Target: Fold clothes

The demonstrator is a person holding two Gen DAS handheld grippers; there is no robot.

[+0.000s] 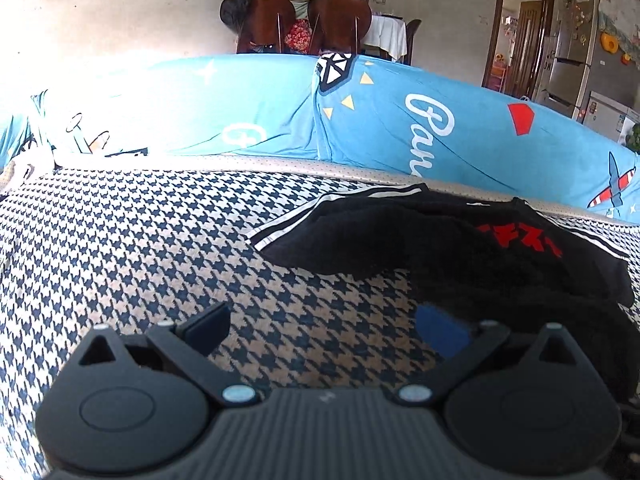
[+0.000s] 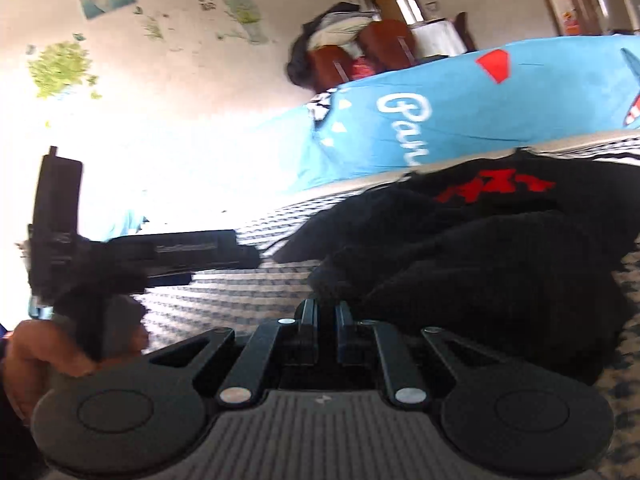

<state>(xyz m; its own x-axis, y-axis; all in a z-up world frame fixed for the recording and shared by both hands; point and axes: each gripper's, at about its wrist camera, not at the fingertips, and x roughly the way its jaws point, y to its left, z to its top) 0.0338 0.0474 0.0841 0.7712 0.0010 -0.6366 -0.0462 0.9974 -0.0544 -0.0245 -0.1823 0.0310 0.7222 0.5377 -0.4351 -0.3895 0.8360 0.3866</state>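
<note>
A black garment (image 1: pixel 460 248) with white stripes and red lettering is seen lying crumpled on a houndstooth-patterned cover (image 1: pixel 140 240), toward the right and far side. Behind it a blue printed cushion (image 1: pixel 400 128) is stretched across the back. The left gripper (image 1: pixel 324 332) is held with its jaws wide apart over the bare cover, nothing between them; dark cloth lies just beside its right finger. The right gripper (image 2: pixel 327 322) is shown with its jaws drawn nearly together at the near edge of the garment's soft folds; whether cloth is pinched cannot be told. No containers are seen.
</note>
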